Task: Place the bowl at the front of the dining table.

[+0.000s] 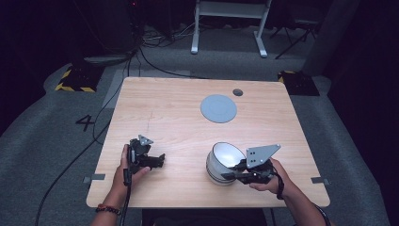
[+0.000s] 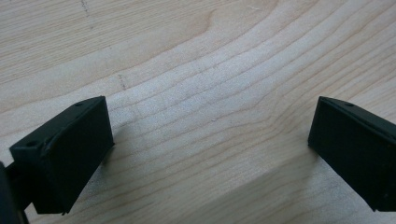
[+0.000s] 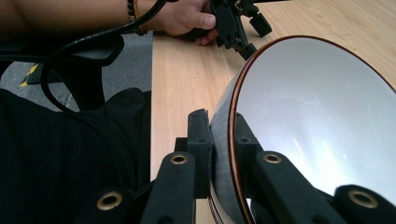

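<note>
Near the front right of the wooden counter (image 1: pixel 188 117), a white bowl (image 1: pixel 221 162) with a thin brown rim sits tilted, its open mouth facing up and toward the far side. The right gripper (image 1: pixel 234 172) pinches the bowl's wall at the rim, one of its fingers (image 3: pixel 200 140) outside and one inside, clenched hard on the edge; that thin-wall hold is probably why the bowl leans rather than hangs level. Whether its base touches the counter is hard to tell. Further back lies a flat grey disc (image 1: pixel 219 108), likely where the bowl is headed. The left gripper (image 1: pixel 157 161) rests on bare wood at front left, fingers (image 2: pixel 70 154) spread apart and released, grasping nothing.
</note>
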Demonstrator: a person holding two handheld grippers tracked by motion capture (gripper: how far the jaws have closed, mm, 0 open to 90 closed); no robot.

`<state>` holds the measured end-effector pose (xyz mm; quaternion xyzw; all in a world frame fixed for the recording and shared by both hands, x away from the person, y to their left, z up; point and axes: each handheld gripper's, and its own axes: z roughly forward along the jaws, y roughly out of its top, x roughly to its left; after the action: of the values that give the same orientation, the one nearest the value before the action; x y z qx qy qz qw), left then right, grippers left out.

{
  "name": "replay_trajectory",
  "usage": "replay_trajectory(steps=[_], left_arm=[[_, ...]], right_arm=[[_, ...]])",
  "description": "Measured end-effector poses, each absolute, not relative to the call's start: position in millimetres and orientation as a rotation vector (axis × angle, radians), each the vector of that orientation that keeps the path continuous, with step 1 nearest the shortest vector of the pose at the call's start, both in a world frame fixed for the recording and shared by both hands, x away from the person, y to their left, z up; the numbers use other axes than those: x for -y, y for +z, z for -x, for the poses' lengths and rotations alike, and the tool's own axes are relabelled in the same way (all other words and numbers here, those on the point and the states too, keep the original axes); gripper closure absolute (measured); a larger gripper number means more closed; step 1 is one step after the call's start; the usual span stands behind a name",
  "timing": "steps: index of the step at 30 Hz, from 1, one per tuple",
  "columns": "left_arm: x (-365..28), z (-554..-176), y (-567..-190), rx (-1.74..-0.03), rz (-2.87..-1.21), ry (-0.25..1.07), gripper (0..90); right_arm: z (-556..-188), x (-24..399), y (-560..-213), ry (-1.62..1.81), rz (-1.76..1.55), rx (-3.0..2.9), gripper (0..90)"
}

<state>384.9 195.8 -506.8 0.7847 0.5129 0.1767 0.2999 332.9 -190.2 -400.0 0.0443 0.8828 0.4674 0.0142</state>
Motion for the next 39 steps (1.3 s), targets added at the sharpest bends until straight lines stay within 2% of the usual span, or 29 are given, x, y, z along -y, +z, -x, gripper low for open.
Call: replay_trajectory(steps=[39], left_arm=[[-195.8, -385.0, -506.8, -1.361, -2.083, 0.470, 0.0]], right_arm=[[-336.2, 208.3, -386.7, 1.510, -0.190, -2.677, 82.8]])
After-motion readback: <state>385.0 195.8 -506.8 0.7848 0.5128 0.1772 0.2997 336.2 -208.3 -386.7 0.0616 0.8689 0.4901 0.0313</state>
